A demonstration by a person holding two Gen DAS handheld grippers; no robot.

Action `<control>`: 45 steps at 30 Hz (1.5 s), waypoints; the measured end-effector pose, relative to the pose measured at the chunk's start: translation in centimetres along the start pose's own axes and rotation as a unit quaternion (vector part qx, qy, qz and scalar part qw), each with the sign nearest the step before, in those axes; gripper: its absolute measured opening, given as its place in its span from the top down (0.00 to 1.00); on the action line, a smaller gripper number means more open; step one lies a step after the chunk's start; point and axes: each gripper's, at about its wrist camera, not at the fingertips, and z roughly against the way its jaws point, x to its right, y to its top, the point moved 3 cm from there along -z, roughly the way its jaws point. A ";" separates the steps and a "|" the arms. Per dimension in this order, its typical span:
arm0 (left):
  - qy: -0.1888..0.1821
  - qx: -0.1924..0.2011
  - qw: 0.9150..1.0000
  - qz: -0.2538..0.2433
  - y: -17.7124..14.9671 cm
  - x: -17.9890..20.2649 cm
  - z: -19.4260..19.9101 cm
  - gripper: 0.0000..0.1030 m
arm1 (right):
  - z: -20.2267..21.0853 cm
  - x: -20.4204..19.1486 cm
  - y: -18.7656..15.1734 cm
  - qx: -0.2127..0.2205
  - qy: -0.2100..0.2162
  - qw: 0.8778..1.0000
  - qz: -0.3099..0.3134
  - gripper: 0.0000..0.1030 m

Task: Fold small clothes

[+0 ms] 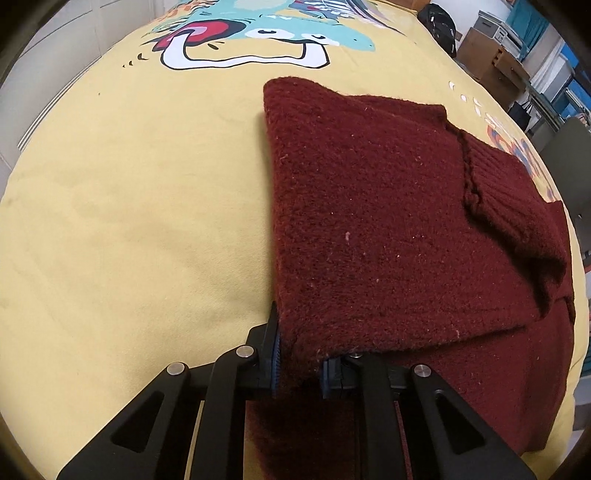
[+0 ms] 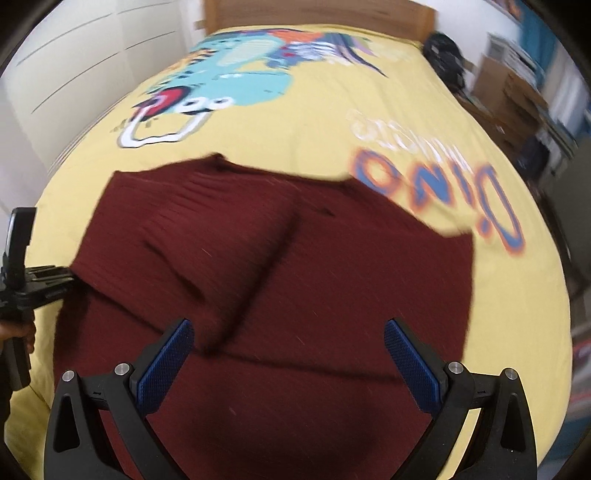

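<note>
A dark red knitted sweater (image 1: 388,229) lies partly folded on the yellow bedspread (image 1: 129,221). My left gripper (image 1: 301,363) is shut on the sweater's near left edge, and the fabric bunches between its blue pads (image 1: 276,365). A ribbed cuff or hem (image 1: 509,206) lies folded over at the right. In the right wrist view the same sweater (image 2: 258,277) spreads below my right gripper (image 2: 288,354), which hangs open above it with nothing between its blue pads (image 2: 410,362). My left gripper (image 2: 33,284) shows at the sweater's left edge, held by a hand (image 2: 18,332).
The bedspread carries a cartoon dinosaur print (image 2: 229,85) and orange-blue lettering (image 2: 443,192). A wooden headboard (image 2: 317,14) stands at the far end. White wall panels (image 2: 74,55) run along the left. A dark bag (image 2: 443,51), cardboard boxes (image 2: 509,92) and shelves stand at the right.
</note>
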 end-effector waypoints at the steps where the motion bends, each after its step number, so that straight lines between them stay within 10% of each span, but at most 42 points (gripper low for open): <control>1: -0.001 -0.002 1.000 0.001 0.3 0.0 -0.1 0.87 | -0.4 -1.1 0.9 0.000 0.000 1.000 0.017 0.00; 16: -0.006 -0.013 1.000 0.006 1.2 -0.4 -0.3 0.86 | -10.0 -10.5 4.6 -0.072 -0.021 0.984 0.160 0.04; 19: -0.008 -0.014 1.000 0.009 1.3 -0.6 -0.2 0.86 | -10.5 -10.1 4.3 -0.077 -0.011 0.985 0.156 0.29; 21: -0.005 -0.013 1.000 0.006 2.3 0.7 -1.0 0.86 | -10.0 -9.3 4.4 -0.070 -0.022 0.987 0.145 0.71; 23: -0.004 -0.014 1.000 0.003 2.3 1.2 -0.5 0.86 | -9.0 -7.9 4.9 -0.064 -0.006 0.990 0.122 0.79; 31: 0.002 -0.016 1.000 -0.003 2.7 1.7 -0.7 0.86 | -2.7 0.9 4.3 -0.011 0.032 0.999 0.004 0.80; 45: 0.019 -0.021 1.000 -0.011 3.0 2.3 -0.4 0.86 | -4.6 9.1 -4.4 -0.064 0.026 0.991 -0.110 0.79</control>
